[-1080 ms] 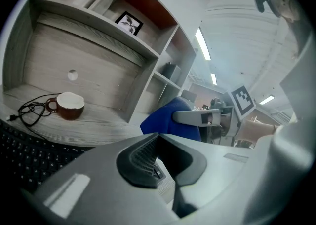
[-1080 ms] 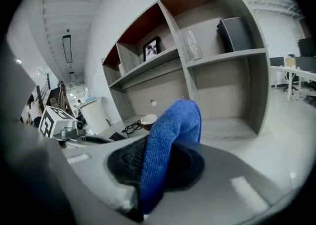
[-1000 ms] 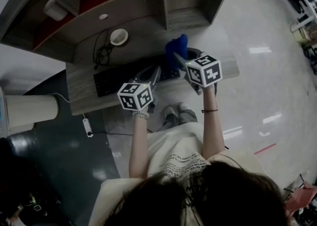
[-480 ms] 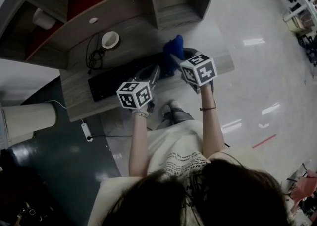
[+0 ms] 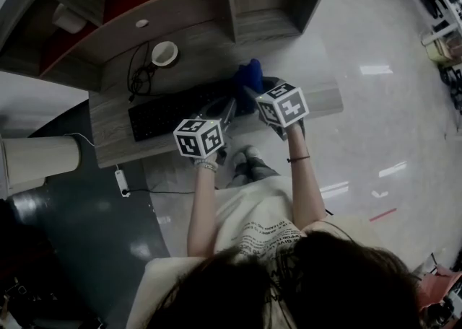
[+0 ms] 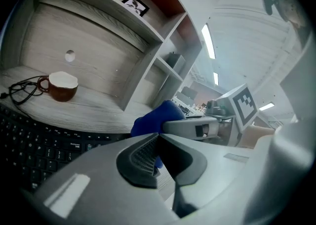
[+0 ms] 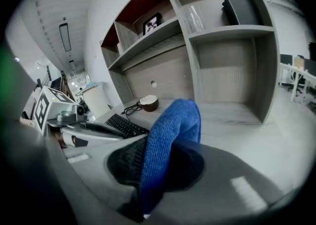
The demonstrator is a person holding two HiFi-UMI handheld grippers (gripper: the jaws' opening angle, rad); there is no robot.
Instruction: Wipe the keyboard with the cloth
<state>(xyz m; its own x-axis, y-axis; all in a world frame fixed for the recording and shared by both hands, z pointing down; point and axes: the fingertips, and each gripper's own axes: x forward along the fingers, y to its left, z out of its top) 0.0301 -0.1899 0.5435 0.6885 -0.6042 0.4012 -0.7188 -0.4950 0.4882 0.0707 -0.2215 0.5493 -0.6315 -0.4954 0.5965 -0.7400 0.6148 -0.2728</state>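
A black keyboard (image 5: 177, 110) lies on the wooden desk (image 5: 115, 136), its keys also showing in the left gripper view (image 6: 29, 145) and the right gripper view (image 7: 124, 125). My right gripper (image 5: 249, 91) is shut on a blue cloth (image 5: 250, 75), which stands up above the keyboard's right end. In the right gripper view the cloth (image 7: 173, 130) is folded between the jaws of my right gripper (image 7: 157, 167). My left gripper (image 5: 229, 108) hovers over the keyboard's front right part. Its jaws meet at the tip (image 6: 157, 139) with nothing between them. The cloth (image 6: 154, 117) shows just beyond them.
A brown cup (image 5: 164, 53) and a coil of black cable (image 5: 137, 75) sit behind the keyboard. Shelf compartments (image 5: 238, 3) rise at the desk's back, with a framed picture (image 7: 152, 23). On the floor are a power strip (image 5: 120, 182) and a pale bin (image 5: 40, 161).
Both grippers stay almost in place over the keyboard's right end. The right one, still holding the cloth, has drifted slightly left. The head camera has shifted a little.
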